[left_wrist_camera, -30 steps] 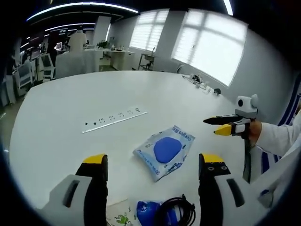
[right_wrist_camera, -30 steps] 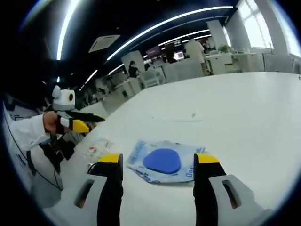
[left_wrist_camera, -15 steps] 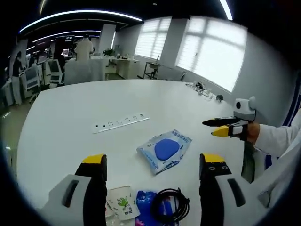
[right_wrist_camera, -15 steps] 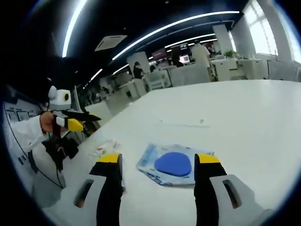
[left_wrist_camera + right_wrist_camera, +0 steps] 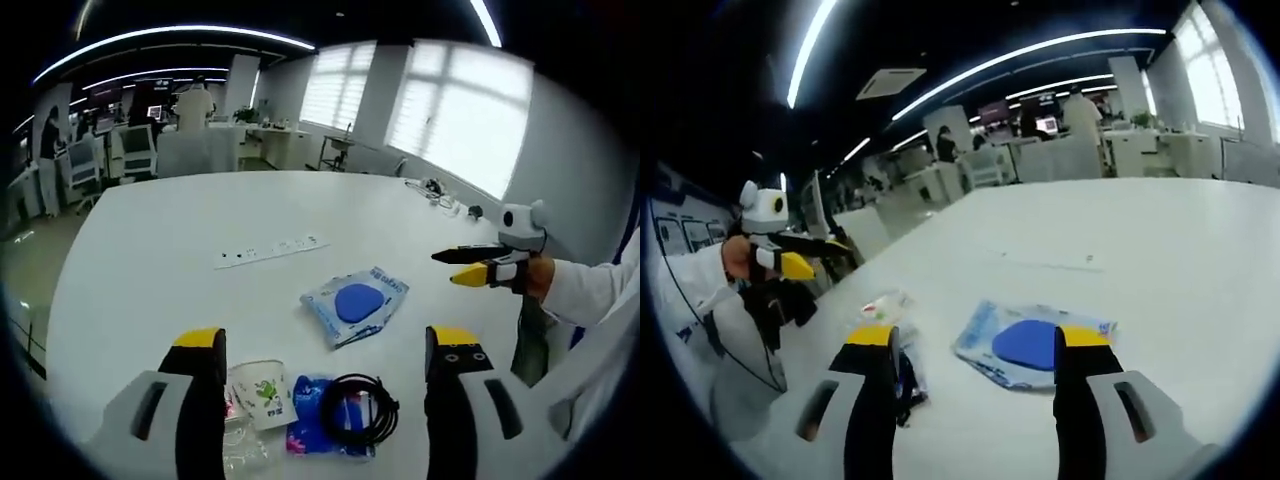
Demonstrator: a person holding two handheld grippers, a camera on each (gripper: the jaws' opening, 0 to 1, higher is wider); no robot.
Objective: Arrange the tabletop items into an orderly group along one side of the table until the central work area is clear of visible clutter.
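Observation:
On the white table (image 5: pixel 150 230) lies a clear packet with a blue pad (image 5: pixel 355 303) near the middle. A white power strip (image 5: pixel 270 250) lies beyond it. Nearer to me are a printed paper cup (image 5: pixel 262 392) on its side, a coiled black cable (image 5: pixel 358 410) on a blue packet (image 5: pixel 315 432), and clear plastic wrap (image 5: pixel 240 450). My left gripper (image 5: pixel 325 345) hangs open above these near items, touching none. My right gripper (image 5: pixel 450 268) hovers to the right of the blue pad packet. In the right gripper view, my right gripper (image 5: pixel 977 337) is open over the blue pad packet (image 5: pixel 1035 343); the left gripper (image 5: pixel 815 255) is at the left.
Small dark cables (image 5: pixel 435 190) lie at the table's far edge near bright windows. Desks, chairs and a standing person (image 5: pixel 195 105) fill the room beyond the table. A white-sleeved arm (image 5: pixel 590 295) holds the right gripper. The power strip (image 5: pixel 1050 263) is a thin line.
Both cameras have drawn back from the table, so the cup, cable and blue packet now show fully in the left gripper view. The items themselves have not moved. Both grippers stay open.

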